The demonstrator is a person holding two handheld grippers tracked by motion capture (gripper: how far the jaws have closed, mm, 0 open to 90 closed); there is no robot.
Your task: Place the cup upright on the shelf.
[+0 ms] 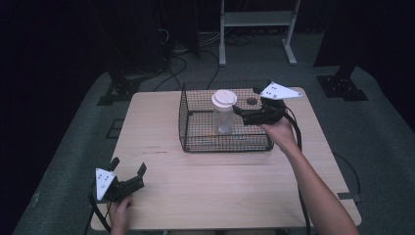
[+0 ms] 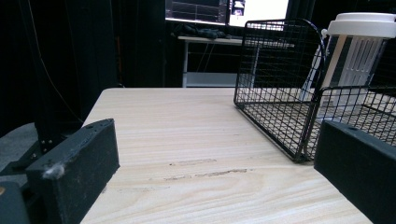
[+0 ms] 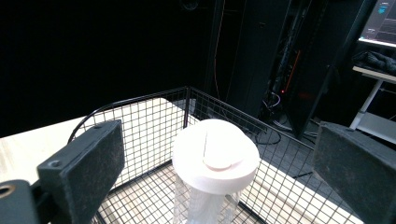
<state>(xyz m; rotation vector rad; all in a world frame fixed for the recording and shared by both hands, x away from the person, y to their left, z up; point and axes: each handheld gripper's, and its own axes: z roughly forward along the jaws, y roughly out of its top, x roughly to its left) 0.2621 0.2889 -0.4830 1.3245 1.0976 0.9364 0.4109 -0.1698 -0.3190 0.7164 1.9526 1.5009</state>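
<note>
- Resting low at the near left corner of the pale wooden tabletop [image 1: 161, 161], the left hand-held gripper [image 1: 128, 169] has its jaws spread apart and clamps nothing; the work is well ahead of it and to its right.
- Seen from this hand-held gripper's own camera, the black wire-mesh basket [image 2: 275, 107] stands ahead of the right jaw, with bare wood between the two jaws.
- Standing upright inside that basket, the clear plastic tumbler with a white round lid [image 1: 223, 111] sits on the mesh floor, apart from the basket walls as far as I can tell.
- Reaching over the basket's right wall, the right hand-held gripper [image 1: 239, 111] has its jaws wide apart just beside the tumbler, at lid height; the gripper's own view puts the lid [image 3: 215, 156] squarely between and just ahead of the two jaws, touching neither.
- Judging from this, either a grasp is about to be made or the tumbler has just been set down; which one I cannot tell. If it is a pick-up, closing on the tumbler and lifting it out are left to do.
</note>
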